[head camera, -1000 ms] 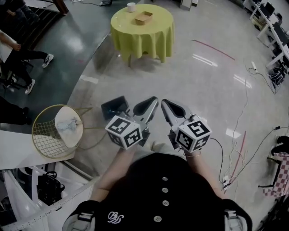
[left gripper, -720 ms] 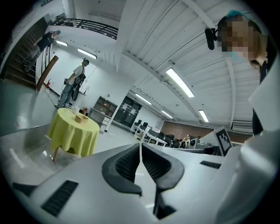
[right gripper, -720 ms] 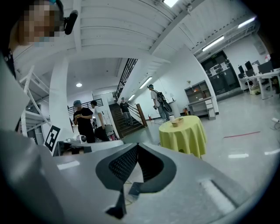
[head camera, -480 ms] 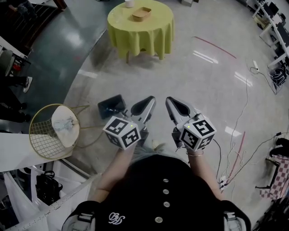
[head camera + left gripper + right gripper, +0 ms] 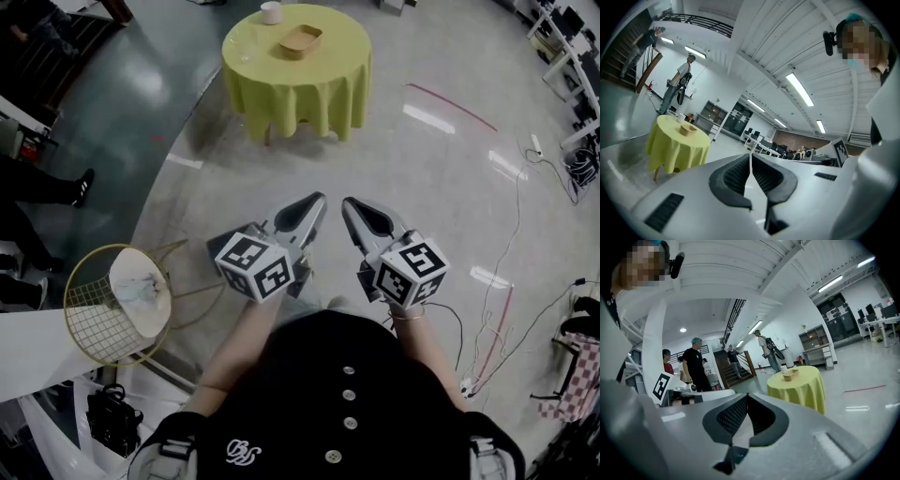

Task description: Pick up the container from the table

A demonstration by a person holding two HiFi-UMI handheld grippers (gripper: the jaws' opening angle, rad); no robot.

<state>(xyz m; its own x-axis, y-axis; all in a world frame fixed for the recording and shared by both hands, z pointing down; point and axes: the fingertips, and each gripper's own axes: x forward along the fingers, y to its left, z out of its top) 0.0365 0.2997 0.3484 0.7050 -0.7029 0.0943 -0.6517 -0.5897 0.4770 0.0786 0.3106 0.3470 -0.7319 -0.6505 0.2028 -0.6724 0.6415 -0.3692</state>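
Tan container (image 5: 300,40), yellow-green tablecloth (image 5: 319,89)

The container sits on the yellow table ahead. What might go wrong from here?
Both the left gripper and right gripper have shut jaws; arriving that way would likely push the container rather than grasp it. The white cup stands near it and may get knocked. The tablecloth hangs loose and might snag.
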